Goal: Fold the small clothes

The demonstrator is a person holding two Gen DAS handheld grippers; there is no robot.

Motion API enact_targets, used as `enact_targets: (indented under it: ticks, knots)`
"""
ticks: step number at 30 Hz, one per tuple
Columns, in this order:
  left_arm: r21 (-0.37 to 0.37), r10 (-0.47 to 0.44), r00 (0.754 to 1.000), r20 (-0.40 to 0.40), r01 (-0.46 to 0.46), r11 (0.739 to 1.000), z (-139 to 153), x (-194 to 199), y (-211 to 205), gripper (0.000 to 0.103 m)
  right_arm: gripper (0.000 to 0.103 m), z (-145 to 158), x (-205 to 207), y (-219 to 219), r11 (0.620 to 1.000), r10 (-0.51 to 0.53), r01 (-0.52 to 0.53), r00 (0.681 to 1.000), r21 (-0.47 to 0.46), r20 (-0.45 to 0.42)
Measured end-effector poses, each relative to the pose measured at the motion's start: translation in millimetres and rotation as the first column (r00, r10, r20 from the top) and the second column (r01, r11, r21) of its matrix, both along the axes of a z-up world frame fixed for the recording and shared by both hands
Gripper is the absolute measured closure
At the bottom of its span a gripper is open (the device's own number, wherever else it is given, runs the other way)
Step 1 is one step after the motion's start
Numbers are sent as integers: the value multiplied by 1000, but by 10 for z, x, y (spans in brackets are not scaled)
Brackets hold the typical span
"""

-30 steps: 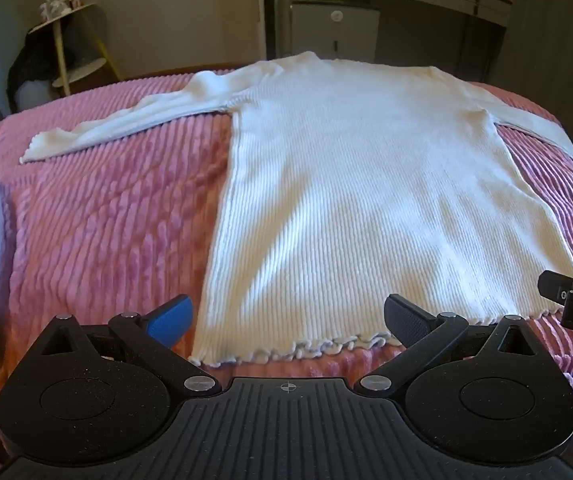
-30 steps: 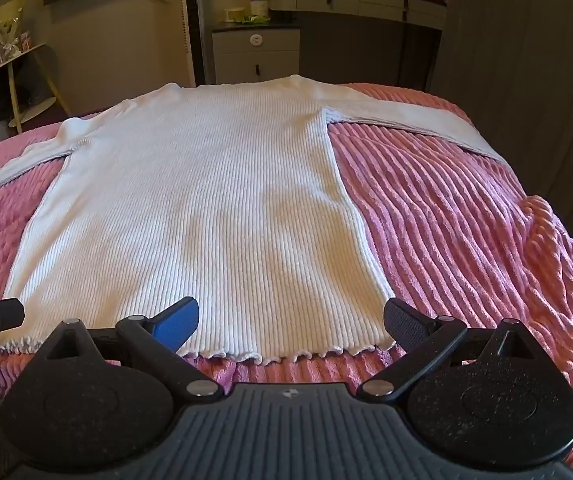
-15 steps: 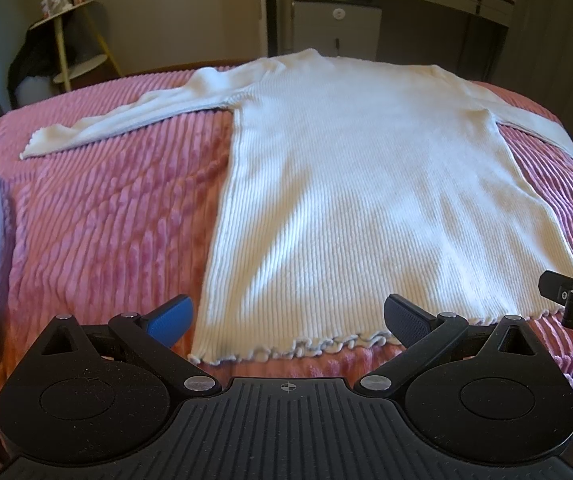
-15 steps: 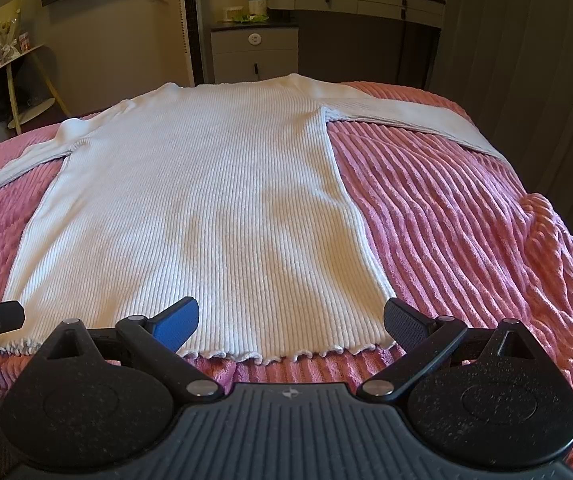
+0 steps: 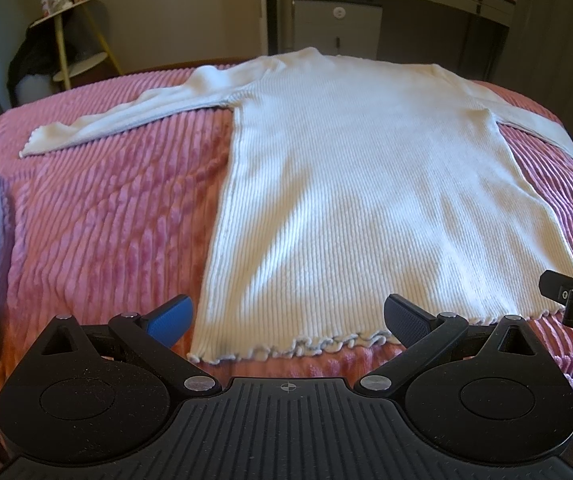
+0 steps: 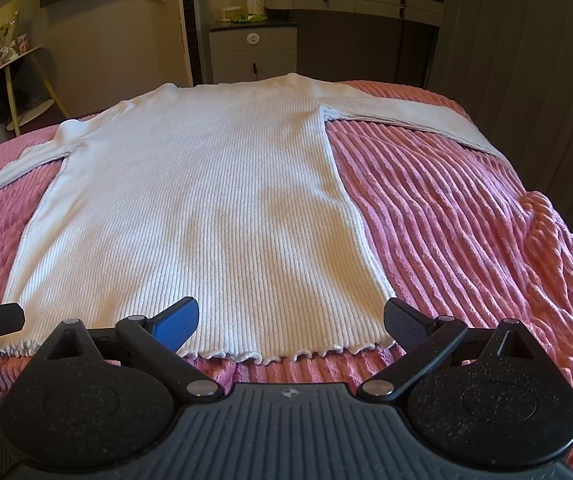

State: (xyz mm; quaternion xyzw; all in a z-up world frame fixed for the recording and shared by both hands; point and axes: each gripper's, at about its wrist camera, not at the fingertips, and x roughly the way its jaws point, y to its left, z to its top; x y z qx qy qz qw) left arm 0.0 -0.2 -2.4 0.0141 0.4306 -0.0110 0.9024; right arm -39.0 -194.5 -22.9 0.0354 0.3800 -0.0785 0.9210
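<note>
The white ribbed sweater [image 5: 366,184] lies flat on the pink bed cover [image 5: 98,220], both sleeves spread out. The left gripper [image 5: 286,320] and the right gripper [image 6: 290,320] hover near its ruffled hem, jaws wide apart, holding nothing.

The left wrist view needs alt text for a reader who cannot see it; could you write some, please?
A white ribbed long-sleeved top lies flat on a pink ribbed bedspread, sleeves spread. The open left gripper hovers at its frilled hem, holding nothing.
</note>
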Motion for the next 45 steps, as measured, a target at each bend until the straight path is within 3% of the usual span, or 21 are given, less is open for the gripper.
enact_targets:
  ticks: [45]
  knots:
    - [-19,5,1000,-12,-5,1000,-22,-8,34,0,4,-10,6,-24,1000,-3,3,1000,8,0]
